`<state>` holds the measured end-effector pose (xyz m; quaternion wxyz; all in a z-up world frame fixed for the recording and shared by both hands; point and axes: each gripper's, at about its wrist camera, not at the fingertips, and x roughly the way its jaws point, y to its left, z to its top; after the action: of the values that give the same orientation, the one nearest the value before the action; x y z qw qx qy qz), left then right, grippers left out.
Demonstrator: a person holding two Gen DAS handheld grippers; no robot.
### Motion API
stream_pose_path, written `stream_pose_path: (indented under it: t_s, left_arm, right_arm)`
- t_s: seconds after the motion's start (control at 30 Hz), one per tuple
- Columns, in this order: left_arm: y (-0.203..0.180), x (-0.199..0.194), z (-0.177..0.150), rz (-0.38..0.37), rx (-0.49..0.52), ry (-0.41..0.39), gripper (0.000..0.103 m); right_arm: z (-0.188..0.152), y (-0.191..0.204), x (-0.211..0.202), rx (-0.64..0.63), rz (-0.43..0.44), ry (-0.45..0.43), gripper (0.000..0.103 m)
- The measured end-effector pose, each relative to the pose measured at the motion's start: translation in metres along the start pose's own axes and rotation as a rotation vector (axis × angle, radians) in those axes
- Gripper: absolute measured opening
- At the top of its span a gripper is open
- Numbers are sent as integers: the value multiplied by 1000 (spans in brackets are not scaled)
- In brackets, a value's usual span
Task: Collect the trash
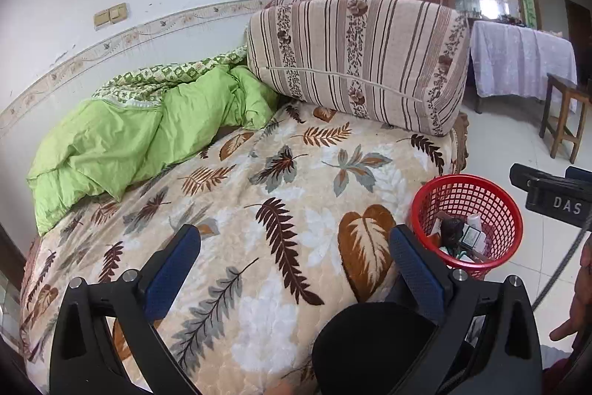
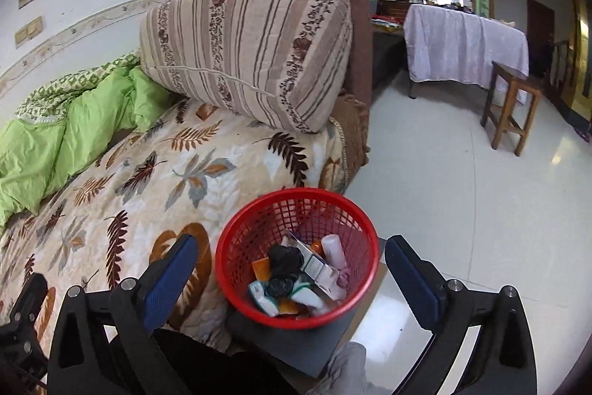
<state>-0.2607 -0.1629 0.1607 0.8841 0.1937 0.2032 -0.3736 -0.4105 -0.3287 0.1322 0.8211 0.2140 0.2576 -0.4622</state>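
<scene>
A red mesh basket (image 1: 481, 198) (image 2: 325, 213) stands on a dark flat board (image 2: 296, 343) beside the bed. In it lies mixed trash (image 2: 296, 269) (image 1: 458, 236): small packets, white tubes and a crumpled black bag. My right gripper (image 2: 291, 241) is open above the basket, which shows between its blue-padded fingers (image 2: 166, 284); nothing is held. My left gripper (image 1: 294, 232) is open over the leaf-patterned blanket (image 1: 259, 173), with nothing between its fingers (image 1: 174, 269). The basket lies just right of its right finger. No loose trash shows on the blanket.
A crumpled green quilt (image 1: 129, 136) lies along the wall, and a striped cushion (image 1: 355, 62) leans on the sofa arm. On the tiled floor (image 2: 462, 210) stand a wooden stool (image 2: 510, 106) and a cloth-covered table (image 2: 462, 43). A person's fingers (image 1: 568, 328) show at the right edge.
</scene>
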Motion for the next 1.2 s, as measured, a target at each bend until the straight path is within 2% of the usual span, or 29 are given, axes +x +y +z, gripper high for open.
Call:
stream_pose_path:
  t_s: [0.1,0.23,0.3,1.2]
  left_arm:
    - [5,-6,-6,-8,-19,32,102]
    - [5,-9,-11,35,-1,54,102]
    - [8,-8,-14,14,-16,65,102]
    - [24,6,-23,27,-86,133,102]
  right_arm:
    - [-6,5,-12,-25,-32,-21,101]
    - [-11,13,-26,-53,-55,-58,101]
    - [-14,16,-29,-70,-58,-66,101]
    - [-20,30,-17,-118,-58,-1,101]
